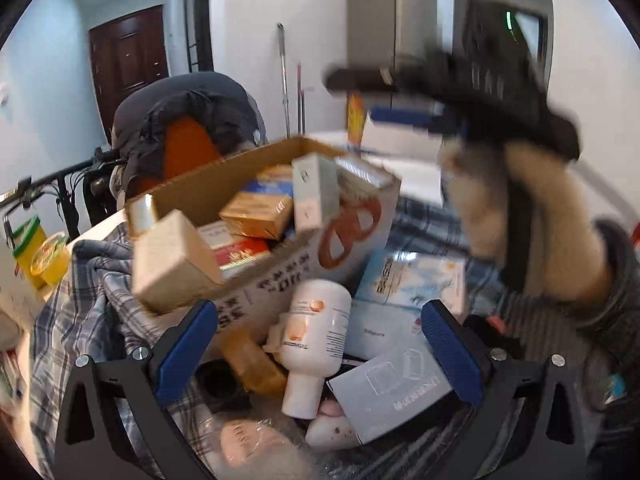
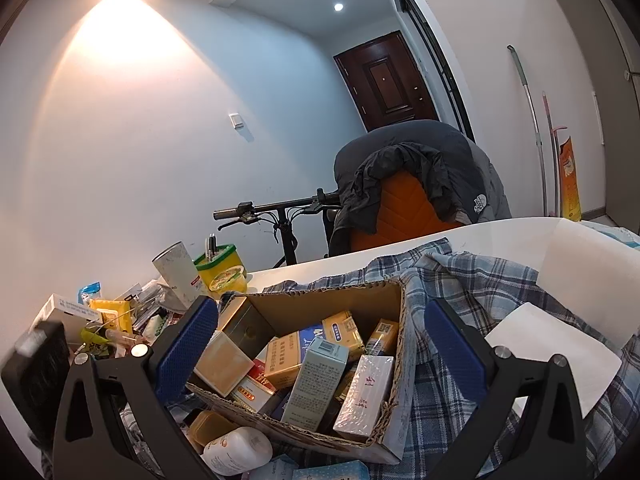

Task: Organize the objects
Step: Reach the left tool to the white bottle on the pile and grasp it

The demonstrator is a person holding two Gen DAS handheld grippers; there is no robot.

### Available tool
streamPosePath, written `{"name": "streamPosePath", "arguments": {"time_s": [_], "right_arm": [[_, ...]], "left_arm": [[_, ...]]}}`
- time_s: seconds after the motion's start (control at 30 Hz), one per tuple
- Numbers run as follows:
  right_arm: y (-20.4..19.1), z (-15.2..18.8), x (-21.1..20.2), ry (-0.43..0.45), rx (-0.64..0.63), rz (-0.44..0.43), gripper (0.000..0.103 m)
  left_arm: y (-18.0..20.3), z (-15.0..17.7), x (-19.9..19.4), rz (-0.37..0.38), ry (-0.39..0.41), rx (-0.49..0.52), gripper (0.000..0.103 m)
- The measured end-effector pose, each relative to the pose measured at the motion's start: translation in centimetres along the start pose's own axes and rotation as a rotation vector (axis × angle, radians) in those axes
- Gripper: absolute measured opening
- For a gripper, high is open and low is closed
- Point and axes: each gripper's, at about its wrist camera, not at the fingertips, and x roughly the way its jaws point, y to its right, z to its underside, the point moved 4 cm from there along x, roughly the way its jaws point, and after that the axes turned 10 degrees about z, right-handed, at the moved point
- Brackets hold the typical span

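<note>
The cardboard box on the plaid cloth was already crowded with small cartons. Work remained — a white bottle, a grey carton and others lay loose just beside it. Left gripper and right gripper both stood spread apart, holding nothing — the right above the box.
</note>
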Motion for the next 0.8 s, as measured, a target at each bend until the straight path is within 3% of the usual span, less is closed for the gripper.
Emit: {"name": "streamPosePath", "arguments": {"time_s": [0.17, 0.3, 0.47, 0.6, 0.73, 0.77, 0.8], "right_arm": [[0.0, -0.1, 0.0, 0.001, 0.003, -0.005, 0.103], [-0.3, 0.1, 0.0, -0.003, -0.007, -0.008, 0.103], [-0.4, 0.1, 0.0, 0.0, -0.009, -0.008, 0.103], [-0.2, 0.0, 0.0, 0.0, -0.001, -0.009, 0.103], [-0.3, 0.2, 0.1, -0.008, -0.008, -0.012, 0.103], [-0.4, 0.2, 0.2, -0.008, -0.013, -0.01, 0.103], [-0.5, 0.2, 0.2, -0.008, -0.017, -0.01, 0.103]], "left_arm": [[0.0, 0.5, 2.2, 0.001, -0.067, -0.001, 0.102], [-0.9, 0.3, 2.3, 0.006, -0.054, -0.042, 0.084], [-0.5, 0.0, 2.2, 0.02, -0.045, -0.026, 0.078], [0.4, -0.2, 1.8, 0.041, -0.028, 0.006, 0.078], [0.1, -0.1, 3.3, 0.033, -0.087, -0.016, 0.078], [-0.1, 0.0, 3.6, 0.035, -0.099, -0.025, 0.073], [-0.3, 0.0, 4.0, 0.042, -0.114, -0.036, 0.058]]}}
